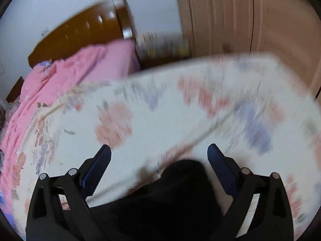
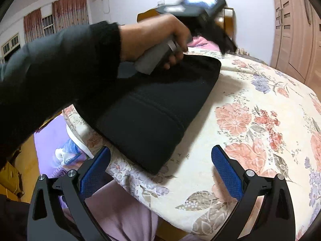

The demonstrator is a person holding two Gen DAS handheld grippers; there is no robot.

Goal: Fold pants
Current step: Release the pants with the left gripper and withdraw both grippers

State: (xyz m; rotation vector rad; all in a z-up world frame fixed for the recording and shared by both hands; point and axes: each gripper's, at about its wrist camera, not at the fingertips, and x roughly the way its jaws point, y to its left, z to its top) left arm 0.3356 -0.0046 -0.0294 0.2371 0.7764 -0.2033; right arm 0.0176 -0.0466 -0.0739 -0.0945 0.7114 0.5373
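- The black pants (image 2: 152,108) lie folded into a thick, compact bundle on the bed (image 2: 250,120), near its left edge, over a floral cover of pink and purple blooms on cream.
- In the right wrist view, the right tool (image 2: 160,154) hangs over the near edge of the bed with its blue-padded fingers (image 2: 226,170) spread wide, holding nothing; the near end of the bundle lies just beyond the gap.
- A hand (image 2: 160,38) in a dark sleeve (image 2: 60,70) reaches in from the left over the far part of the pants, gripping the grey handle of the left tool (image 1: 159,150), whose body is blurred against the far wall.
- In the left wrist view, heavily blurred, that tool's fingers (image 1: 220,164) stand wide apart above the bed, with the dark cloth low between them; I cannot tell whether they touch it.
- Far left, a pink blanket (image 1: 60,84) is bunched against a brown wooden headboard (image 1: 80,32).
- A wooden wardrobe (image 2: 297,30) stands at far right.
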